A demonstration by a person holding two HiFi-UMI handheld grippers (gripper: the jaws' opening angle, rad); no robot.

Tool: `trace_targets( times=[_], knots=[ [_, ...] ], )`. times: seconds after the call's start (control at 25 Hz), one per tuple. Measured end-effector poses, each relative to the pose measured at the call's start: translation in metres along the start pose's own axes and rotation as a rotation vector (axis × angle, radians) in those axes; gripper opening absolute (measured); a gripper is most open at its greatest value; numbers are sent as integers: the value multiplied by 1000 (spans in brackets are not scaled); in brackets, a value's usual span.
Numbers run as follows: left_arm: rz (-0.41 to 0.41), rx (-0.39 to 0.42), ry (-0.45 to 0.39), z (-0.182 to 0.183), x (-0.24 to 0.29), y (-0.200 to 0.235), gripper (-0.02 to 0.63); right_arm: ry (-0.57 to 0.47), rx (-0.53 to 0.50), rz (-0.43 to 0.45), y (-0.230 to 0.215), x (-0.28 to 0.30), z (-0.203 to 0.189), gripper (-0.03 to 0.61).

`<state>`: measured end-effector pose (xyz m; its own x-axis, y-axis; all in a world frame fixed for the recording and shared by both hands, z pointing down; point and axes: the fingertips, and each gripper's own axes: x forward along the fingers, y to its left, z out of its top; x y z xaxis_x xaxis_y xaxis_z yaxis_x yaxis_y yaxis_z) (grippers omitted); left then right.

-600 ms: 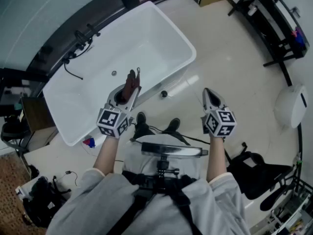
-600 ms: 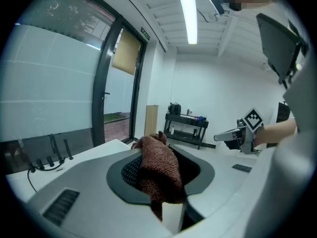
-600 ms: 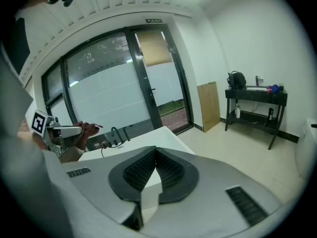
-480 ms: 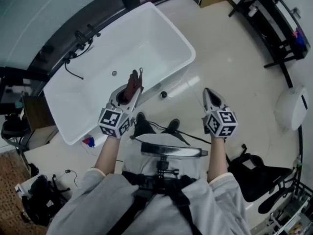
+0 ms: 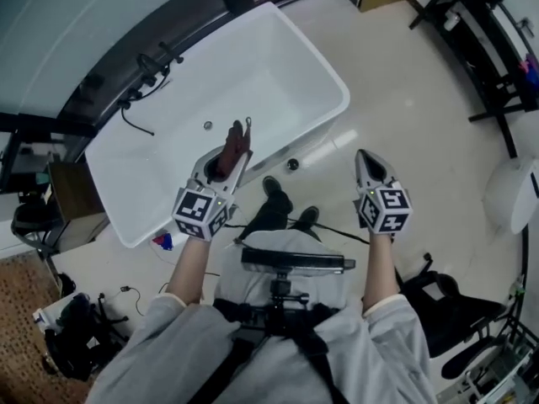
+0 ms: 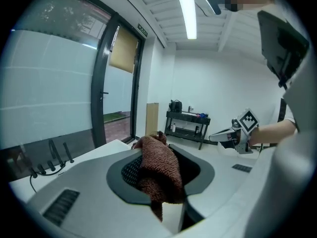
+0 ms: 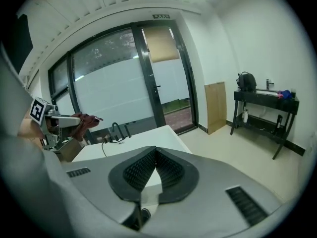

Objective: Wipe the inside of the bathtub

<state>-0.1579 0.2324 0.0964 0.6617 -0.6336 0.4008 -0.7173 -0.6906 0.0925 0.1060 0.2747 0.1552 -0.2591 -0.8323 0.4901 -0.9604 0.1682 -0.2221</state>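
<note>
**A:** anyone in the room able to see where the rag is right now?

**B:** yeah, I'm standing right here. The left gripper (image 5: 234,141) has its jaws clamped on a brown fuzzy cloth (image 5: 226,154). A good bit of the cloth bunches up out of the tips. It's held up in the air over the near long edge of the white bathtub (image 5: 278,66), about halfway along, not touching it.

**A:** and the other one?

**B:** The right gripper (image 5: 364,154) is pinched closed on nothing, with the pads (image 7: 166,170) pressed together. It's out over the floor (image 5: 404,99), well clear of the tub's right end.

**A:** anything in the tub itself?

**B:** Just the drain (image 5: 208,125) in the bottom, plus the black taps (image 5: 147,66) at the far edge, toward the left corner.
</note>
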Motion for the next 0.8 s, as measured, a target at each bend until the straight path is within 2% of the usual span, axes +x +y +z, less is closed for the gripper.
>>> trace_targets(
  times=[0.24,0.56,0.8],
  knots=[
    [-41,-14,13,11,38,30,112,35,-15,11,3,42,22,2],
    [-115,18,23,28,81,66,112,58,-34,14,13,108,47,2],
    [-157,4,55,22,112,91,112,88,-34,-18,9,142,52,2]
  ],
)
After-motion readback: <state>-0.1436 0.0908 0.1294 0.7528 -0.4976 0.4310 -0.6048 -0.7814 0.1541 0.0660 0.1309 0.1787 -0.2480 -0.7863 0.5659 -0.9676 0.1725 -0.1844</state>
